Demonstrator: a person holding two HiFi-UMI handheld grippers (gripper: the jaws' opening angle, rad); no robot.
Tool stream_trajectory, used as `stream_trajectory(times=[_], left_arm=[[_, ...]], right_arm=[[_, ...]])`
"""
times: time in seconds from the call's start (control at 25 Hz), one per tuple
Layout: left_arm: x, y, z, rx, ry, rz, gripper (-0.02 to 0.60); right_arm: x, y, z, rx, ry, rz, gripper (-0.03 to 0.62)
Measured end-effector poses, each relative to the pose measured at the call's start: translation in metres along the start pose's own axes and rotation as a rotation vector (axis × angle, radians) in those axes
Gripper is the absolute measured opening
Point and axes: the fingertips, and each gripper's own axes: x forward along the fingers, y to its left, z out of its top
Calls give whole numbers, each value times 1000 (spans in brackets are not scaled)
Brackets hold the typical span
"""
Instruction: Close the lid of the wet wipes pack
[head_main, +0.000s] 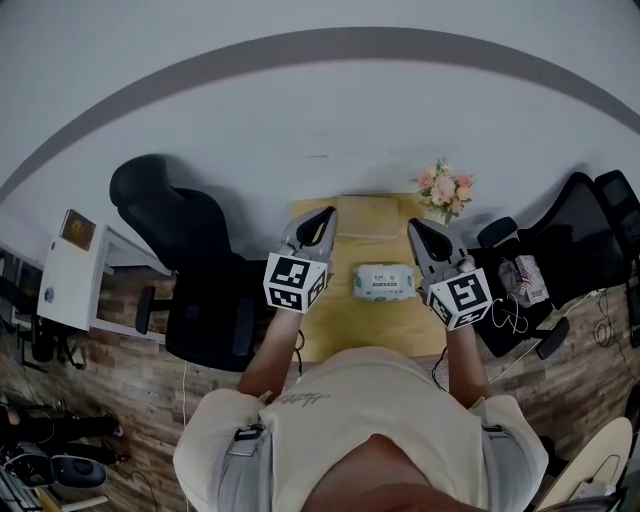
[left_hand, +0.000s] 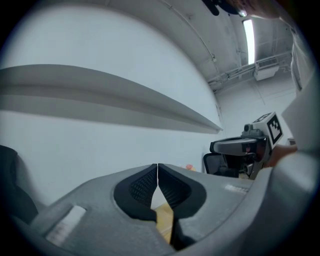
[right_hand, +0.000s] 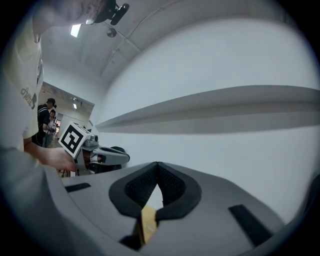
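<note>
On the small wooden table (head_main: 365, 228) lies the wet wipes pack (head_main: 384, 282), flat, about in the middle. The pack is too small to tell how its lid sits. The left gripper (head_main: 322, 218) (left_hand: 157, 172) is up in the air just left of the pack. Its jaws are together at the tips, with nothing between them. The right gripper (head_main: 418, 228) (right_hand: 157, 171) is in the air just right of the pack, also closed and empty. Pink flowers (head_main: 445, 188) stand at the far right corner of the table. A black chair (head_main: 190, 260) is on the left.
</note>
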Motion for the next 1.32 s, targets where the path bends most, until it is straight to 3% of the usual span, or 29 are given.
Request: stream_trajectory(times=[0.52, 0.84, 1.12, 1.32], left_arm=[[-5, -9, -17, -1, 39, -8, 17], [-4, -12, -13, 21, 28, -27, 18], [-5, -13, -18, -10, 26, -21, 18], [0, -20, -30, -78, 35, -41, 17]], right_arm=[[-1, -4, -11, 54, 16, 4, 2], [3, -3, -13, 31, 35, 19, 2], [3, -3, -18, 56, 46, 23, 2], [2, -2, -23, 36, 58, 11, 2]])
